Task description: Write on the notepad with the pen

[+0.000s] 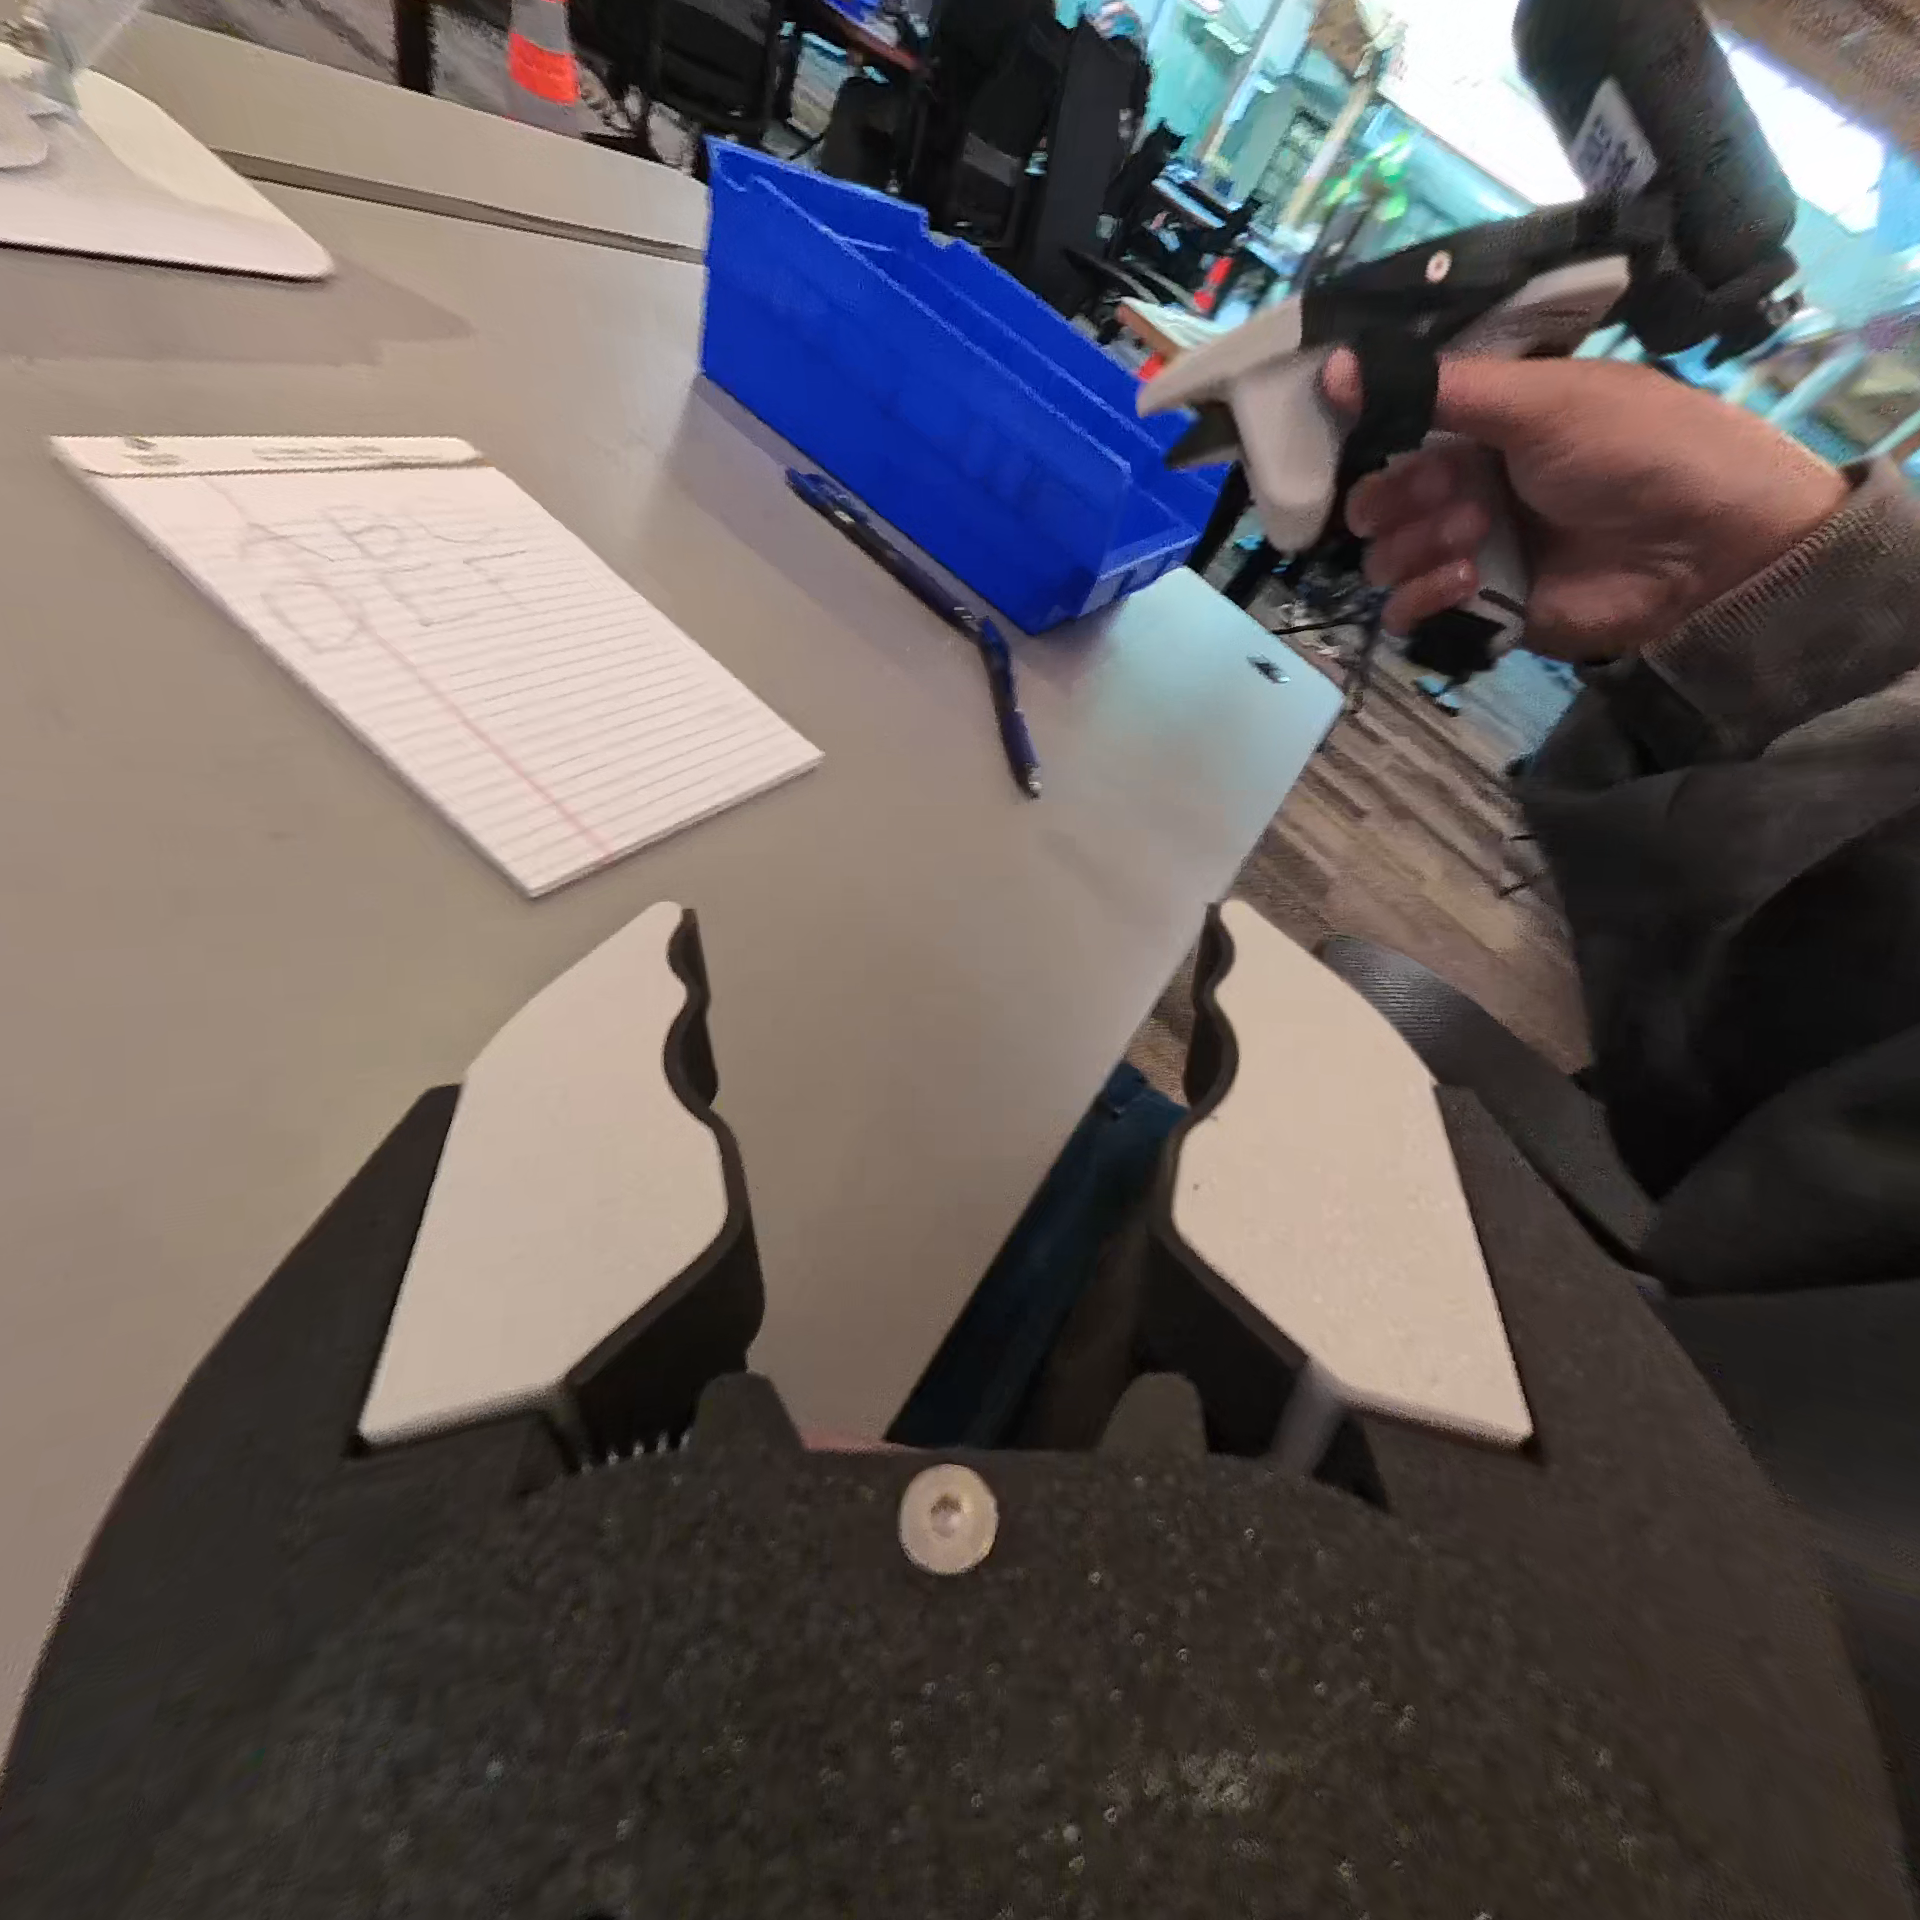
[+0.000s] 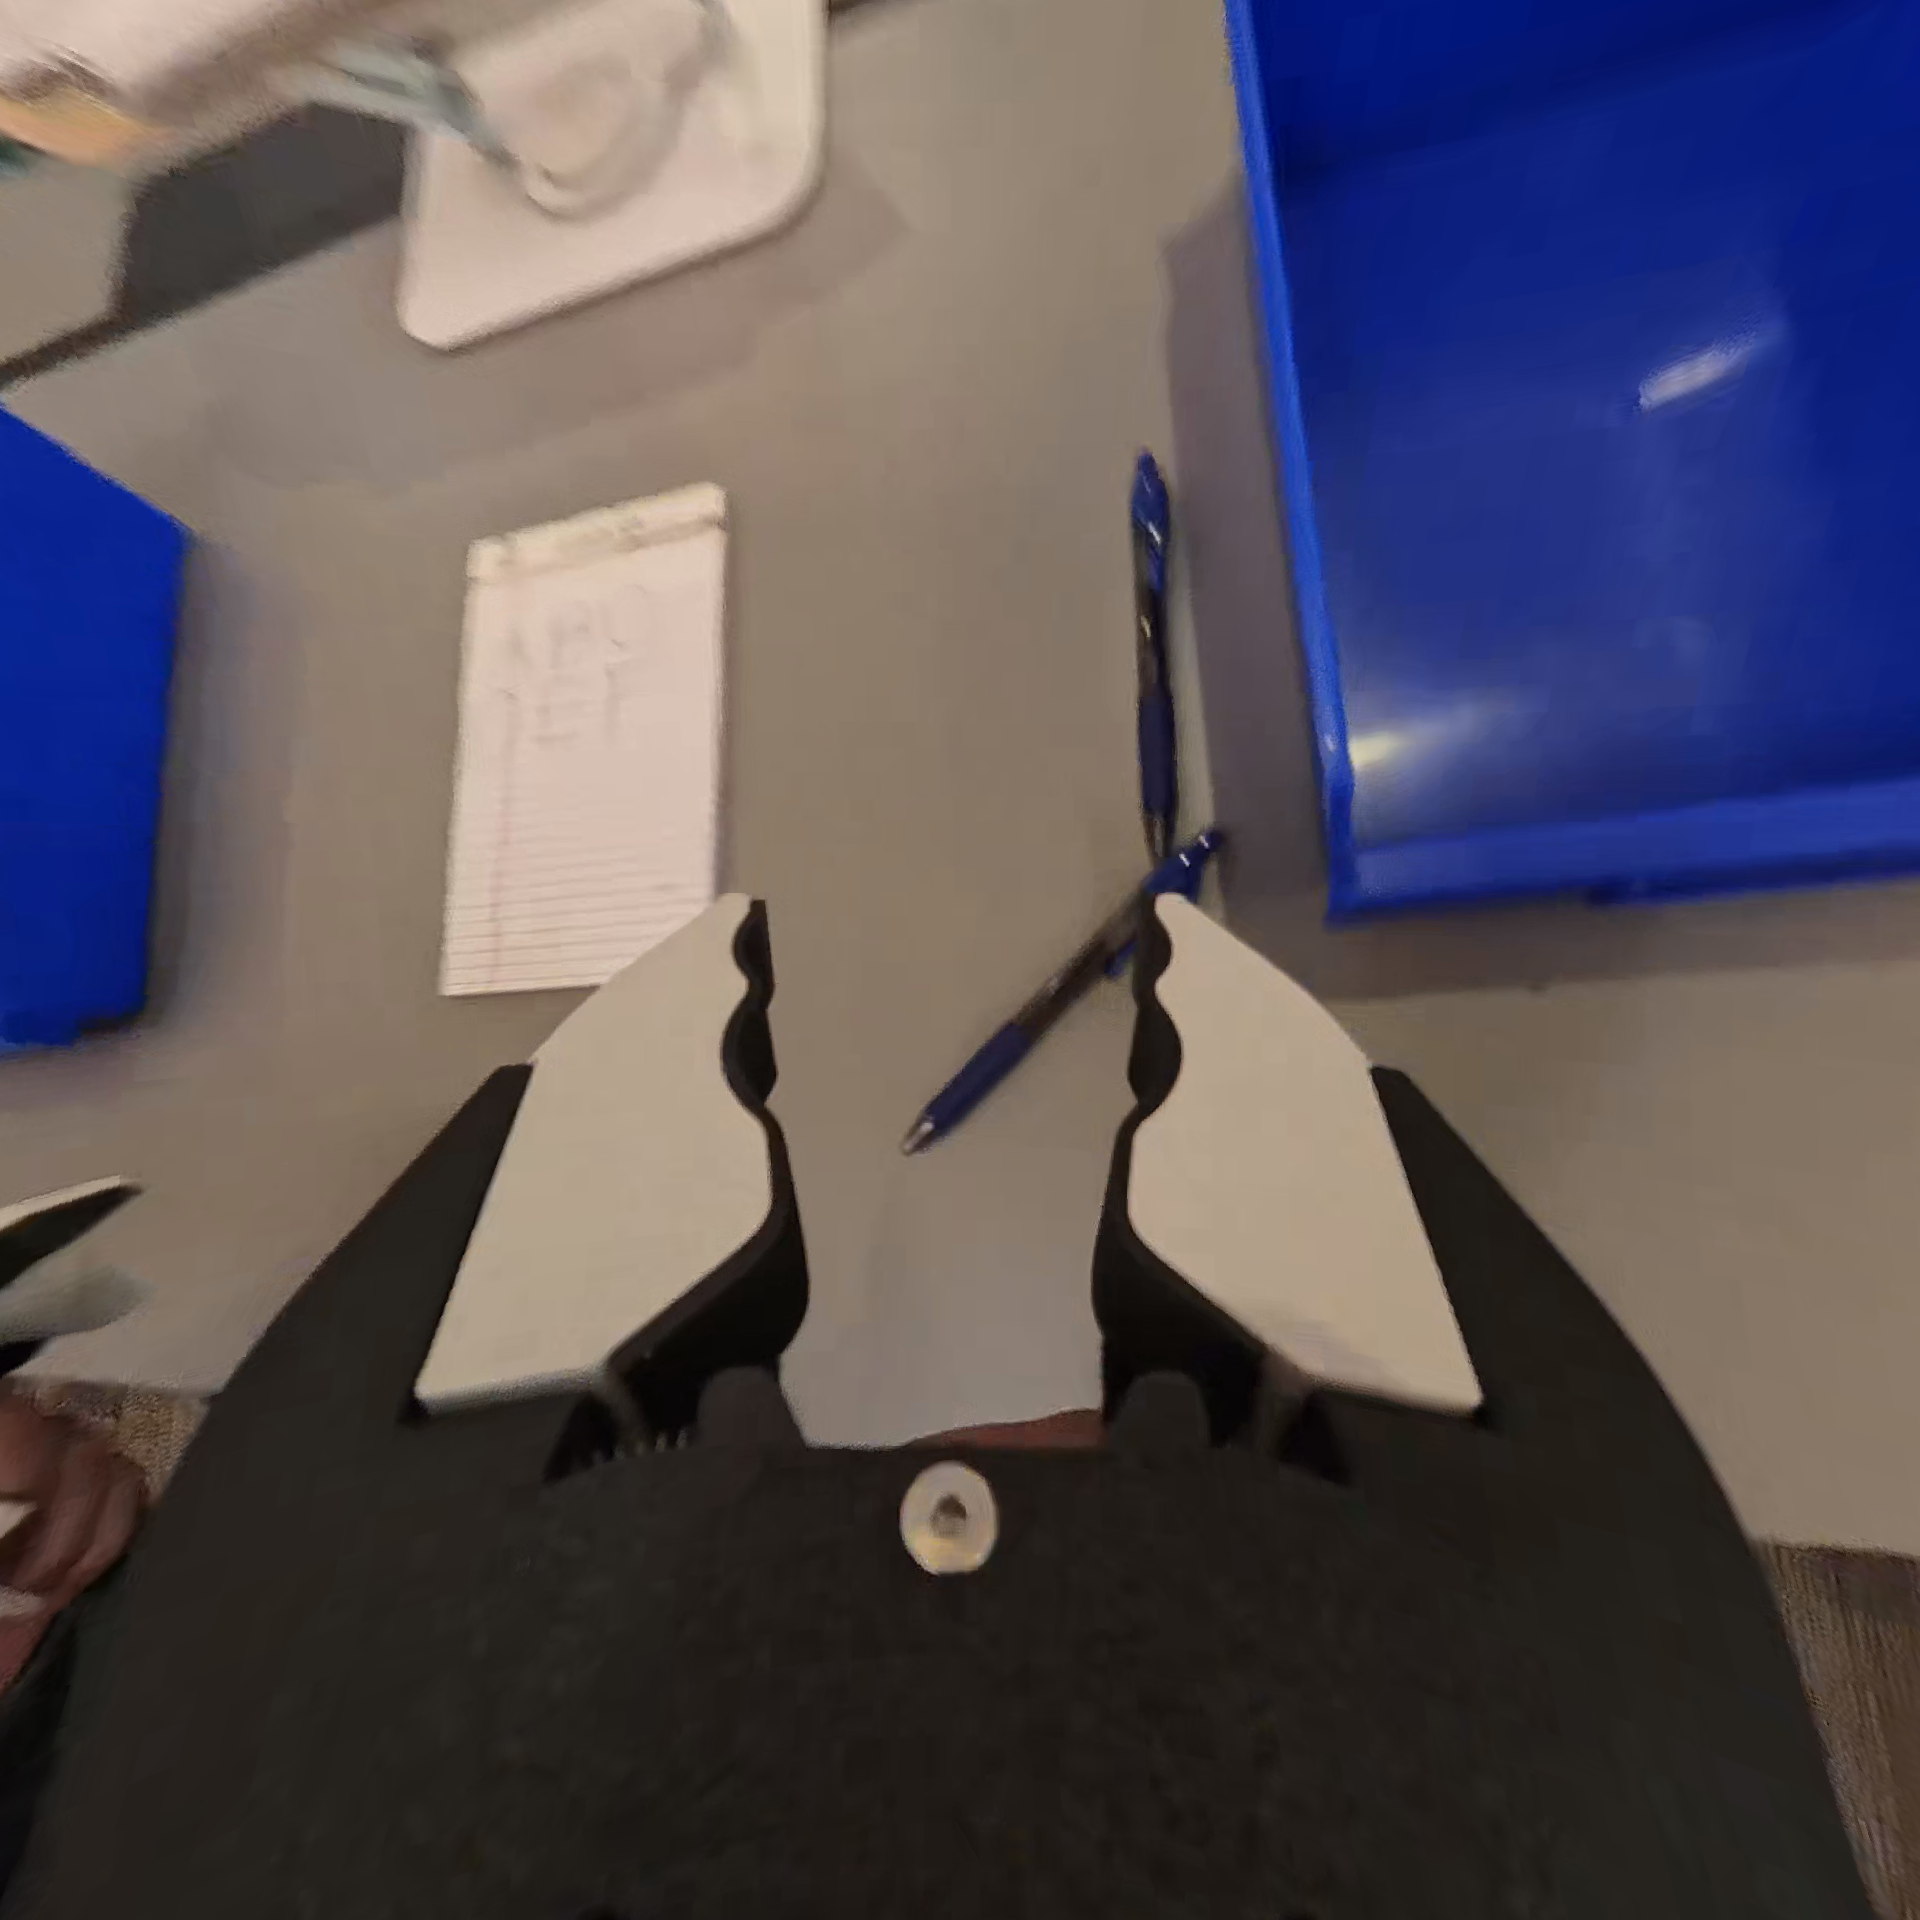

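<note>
A white lined notepad [image 1: 436, 644] with faint pencil marks near its top lies on the grey table; it also shows in the right wrist view [image 2: 587, 748]. Two blue pens lie right of it beside a blue bin: one [image 1: 878, 545] along the bin wall, also seen in the right wrist view [image 2: 1151, 644], and one [image 1: 1010, 707] angled toward the table's front, also seen in the right wrist view [image 2: 1023, 1039]. My left gripper [image 1: 951, 914] is open and empty, near the table's front edge. My right gripper [image 2: 954, 909] is open and empty, above the angled pen; it shows held in a hand in the left wrist view [image 1: 1195, 416].
A blue bin [image 1: 935, 384] stands right of the pens, also seen in the right wrist view [image 2: 1600, 447]. Another blue bin [image 2: 73, 727] is left of the notepad. A white mat [image 2: 623, 187] with a glass lies at the back. The table edge [image 1: 1278, 769] is on the right. The gap from one gripper's tips to the other's is roughly 30 centimeters.
</note>
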### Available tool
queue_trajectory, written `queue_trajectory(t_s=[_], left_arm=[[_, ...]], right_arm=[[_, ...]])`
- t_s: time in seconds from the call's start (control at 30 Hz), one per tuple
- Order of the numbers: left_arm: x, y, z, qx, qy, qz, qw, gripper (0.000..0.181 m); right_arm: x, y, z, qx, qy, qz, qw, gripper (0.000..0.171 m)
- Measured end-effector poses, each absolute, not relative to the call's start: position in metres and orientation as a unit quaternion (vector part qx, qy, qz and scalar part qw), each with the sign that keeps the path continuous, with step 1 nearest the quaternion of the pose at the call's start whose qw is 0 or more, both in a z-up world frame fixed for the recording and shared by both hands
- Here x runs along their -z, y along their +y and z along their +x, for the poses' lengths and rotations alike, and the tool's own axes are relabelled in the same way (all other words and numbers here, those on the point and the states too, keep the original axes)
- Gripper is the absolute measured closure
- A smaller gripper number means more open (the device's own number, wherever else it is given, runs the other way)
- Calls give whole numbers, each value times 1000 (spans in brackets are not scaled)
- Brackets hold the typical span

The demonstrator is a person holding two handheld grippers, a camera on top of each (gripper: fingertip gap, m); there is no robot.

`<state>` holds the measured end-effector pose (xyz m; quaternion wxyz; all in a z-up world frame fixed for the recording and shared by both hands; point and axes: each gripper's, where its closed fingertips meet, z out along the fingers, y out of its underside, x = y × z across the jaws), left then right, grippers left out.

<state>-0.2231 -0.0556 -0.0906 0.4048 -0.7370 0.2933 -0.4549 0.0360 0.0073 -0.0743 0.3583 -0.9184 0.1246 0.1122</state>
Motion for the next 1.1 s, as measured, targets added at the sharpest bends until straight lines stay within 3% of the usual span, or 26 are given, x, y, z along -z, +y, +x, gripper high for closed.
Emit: queue_trajectory(t_s=[0.2, 0.47, 0.7, 0.87, 1.1], left_arm=[[107, -10, -252, 305, 292, -772, 476, 96], [90, 7, -232, 264, 352, -739, 510, 95], [90, 4, -212, 285, 384, -726, 495, 93], [91, -4, -206, 297, 393, -724, 482, 93], [94, -10, -202, 296, 404, -722, 478, 94]], right_arm=[[150, 7, 58, -47, 195, -954, 222, 108], [176, 12, 66, -1, 239, -961, 138, 113], [197, 16, 67, 20, 249, -965, 85, 127], [198, 23, 62, 17, 222, -972, 79, 152], [198, 23, 48, 5, 109, -990, 93, 156]])
